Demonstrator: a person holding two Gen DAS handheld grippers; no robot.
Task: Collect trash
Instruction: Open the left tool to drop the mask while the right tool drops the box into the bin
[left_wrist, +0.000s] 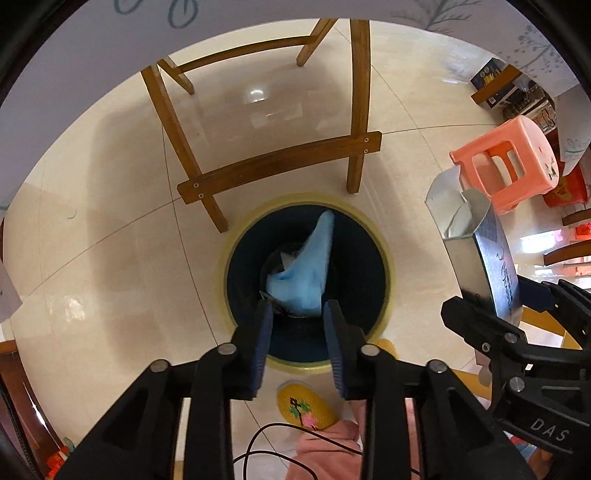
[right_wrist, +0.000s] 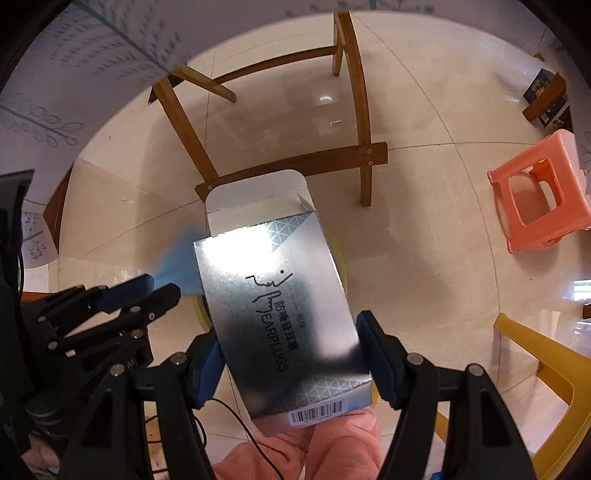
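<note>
Seen from the left wrist, a round bin (left_wrist: 226, 236) with a yellow rim and dark inside stands on the tiled floor directly below. A crumpled light-blue piece (left_wrist: 308, 266) hangs blurred in its mouth, just past my left gripper (left_wrist: 297, 309). That gripper's jaws stand apart, and its pads do not press the piece. My right gripper (right_wrist: 291, 345) is shut on a silver earplugs box (right_wrist: 280, 291) with its top flap open. It holds the box above the bin rim (right_wrist: 341, 266), which is mostly hidden behind it. The box (left_wrist: 484, 251) also shows at the right of the left wrist view.
A wooden chair's legs and crossbar (left_wrist: 280, 166) stand just beyond the bin. A pink plastic stool (left_wrist: 506, 162) is to the right, and a yellow plastic seat (right_wrist: 546, 362) at near right. A person's yellow slipper (left_wrist: 303, 406), pink trousers and a black cable (left_wrist: 258, 443) lie below the grippers.
</note>
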